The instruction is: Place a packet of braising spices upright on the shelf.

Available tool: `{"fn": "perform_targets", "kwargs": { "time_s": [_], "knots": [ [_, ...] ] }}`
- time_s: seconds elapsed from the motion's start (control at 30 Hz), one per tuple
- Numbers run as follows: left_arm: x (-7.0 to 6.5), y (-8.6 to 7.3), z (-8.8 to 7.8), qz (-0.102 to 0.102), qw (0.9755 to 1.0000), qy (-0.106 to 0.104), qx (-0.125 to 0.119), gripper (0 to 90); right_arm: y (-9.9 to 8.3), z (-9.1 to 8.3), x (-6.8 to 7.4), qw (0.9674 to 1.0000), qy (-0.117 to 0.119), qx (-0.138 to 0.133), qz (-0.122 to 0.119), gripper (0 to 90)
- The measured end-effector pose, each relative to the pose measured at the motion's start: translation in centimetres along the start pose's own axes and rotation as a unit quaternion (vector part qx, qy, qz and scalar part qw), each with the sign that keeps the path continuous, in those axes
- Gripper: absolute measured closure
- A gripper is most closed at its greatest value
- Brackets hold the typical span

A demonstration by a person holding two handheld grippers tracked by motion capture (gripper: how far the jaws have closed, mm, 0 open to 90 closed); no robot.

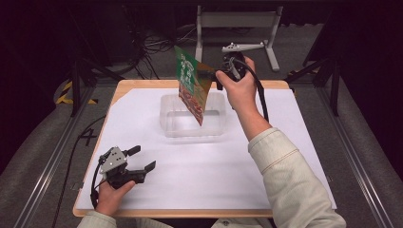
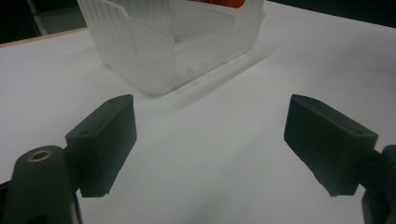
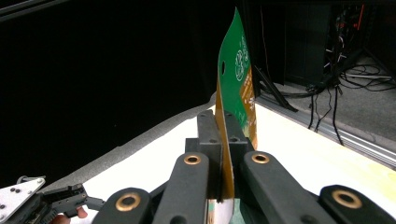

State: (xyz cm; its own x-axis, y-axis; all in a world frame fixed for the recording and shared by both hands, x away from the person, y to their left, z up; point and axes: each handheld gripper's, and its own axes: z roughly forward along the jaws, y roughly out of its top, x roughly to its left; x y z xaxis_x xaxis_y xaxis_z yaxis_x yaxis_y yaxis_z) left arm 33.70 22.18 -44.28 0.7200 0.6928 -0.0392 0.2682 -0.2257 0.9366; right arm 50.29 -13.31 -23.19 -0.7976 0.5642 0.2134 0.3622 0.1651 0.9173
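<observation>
Green-and-orange snack packet hangs tilted, long axis pointing down into the clear plastic tub, which looks empty so far. Right hand-held gripper is clamped on its edge, directly above; left hand-held gripper sits released on the bench, well apart.

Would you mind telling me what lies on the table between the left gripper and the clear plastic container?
Nothing: in the high view, bare white paper separates the left gripper from the clear container. The left gripper view shows the same.
</observation>
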Motion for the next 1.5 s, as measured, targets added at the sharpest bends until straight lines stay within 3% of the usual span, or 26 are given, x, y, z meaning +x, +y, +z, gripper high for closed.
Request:
{"fn": "perform_targets", "kwargs": {
  "time_s": [0.33, 1.1, 1.5],
  "knots": [
    [0.0, 0.0, 0.0, 0.0, 1.0, 0.0, 0.0, 17.7, -0.8, 1.2, -0.4, 0.9999, -0.002, 0.006, 0.009, 90.0],
    [0.0, 0.0, 0.0, -0.002, 1.0, -0.002, 0.001, 17.7, -2.4, 4.1, -0.7, 0.999, -0.011, 0.043, -0.005, 90.0],
    [0.0, 0.0, 0.0, -0.002, 1.0, -0.003, 0.001, 17.7, -2.9, 4.8, -0.7, 0.9983, -0.019, 0.055, -0.002, 90.0]
  ]
}}
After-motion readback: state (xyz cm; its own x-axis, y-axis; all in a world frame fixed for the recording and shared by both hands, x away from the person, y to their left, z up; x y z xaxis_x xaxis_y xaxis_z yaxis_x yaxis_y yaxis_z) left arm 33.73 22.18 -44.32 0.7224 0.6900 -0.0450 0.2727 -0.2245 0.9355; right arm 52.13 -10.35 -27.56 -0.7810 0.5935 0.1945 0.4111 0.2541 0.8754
